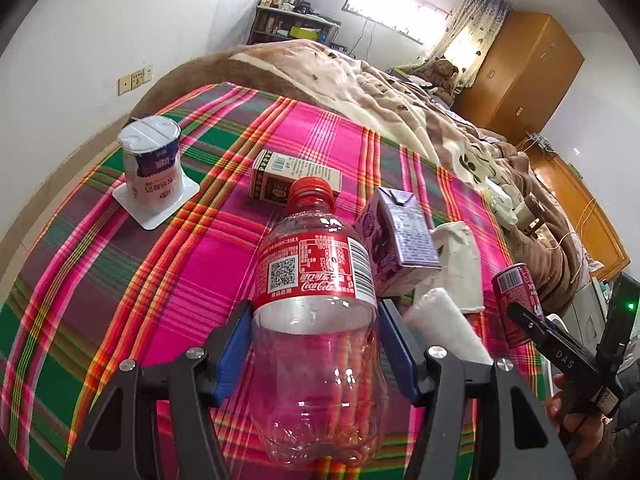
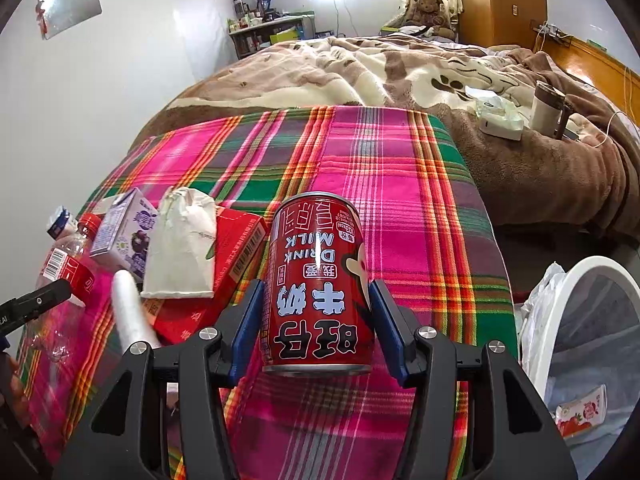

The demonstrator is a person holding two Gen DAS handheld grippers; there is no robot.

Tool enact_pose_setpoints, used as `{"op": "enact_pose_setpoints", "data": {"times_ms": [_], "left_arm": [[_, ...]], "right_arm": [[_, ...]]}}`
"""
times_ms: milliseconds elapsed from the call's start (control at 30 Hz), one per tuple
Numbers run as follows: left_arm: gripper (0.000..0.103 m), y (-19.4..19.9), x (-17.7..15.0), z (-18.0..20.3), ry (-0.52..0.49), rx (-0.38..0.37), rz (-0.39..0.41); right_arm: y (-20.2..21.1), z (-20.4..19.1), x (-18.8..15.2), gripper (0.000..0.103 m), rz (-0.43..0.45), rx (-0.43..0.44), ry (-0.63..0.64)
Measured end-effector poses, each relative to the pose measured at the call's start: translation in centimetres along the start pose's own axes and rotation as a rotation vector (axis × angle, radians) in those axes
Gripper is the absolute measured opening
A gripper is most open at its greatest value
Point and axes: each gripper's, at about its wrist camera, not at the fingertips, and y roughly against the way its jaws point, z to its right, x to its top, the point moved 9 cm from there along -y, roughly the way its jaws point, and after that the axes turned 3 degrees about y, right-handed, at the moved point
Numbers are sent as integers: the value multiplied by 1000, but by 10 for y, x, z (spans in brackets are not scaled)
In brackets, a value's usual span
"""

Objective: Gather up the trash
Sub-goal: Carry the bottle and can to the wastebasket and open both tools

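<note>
A clear, empty cola bottle with a red cap and label stands on the plaid cloth. My left gripper is shut on its lower body, blue pads on both sides. A red milk-drink can stands upside down with my right gripper shut on it. Still lying on the cloth are a purple carton, a white paper bag, a red box, a brown carton and a white wrapped roll. An upturned yogurt cup sits at the left.
A white bin with a plastic liner stands beside the bed at the right, and a strawberry carton lies inside. Beyond the cloth is a rumpled brown blanket with a mug and a tissue pack.
</note>
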Motion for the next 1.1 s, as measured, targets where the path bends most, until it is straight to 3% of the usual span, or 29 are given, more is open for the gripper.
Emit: {"op": "enact_pose_setpoints", "data": {"times_ms": [367,633,1100], "left_arm": [[62,47,-13,39,-88,-65,67],[62,75,-35,99,-181,-152,85],[62,78,-79,210,-359,-284,48]], "right_arm": [[47,6,-7,54,80,2,-25],[89,28,-17,54,141,-29,-55],[142,101,-40,54,204,-150,-154]]}}
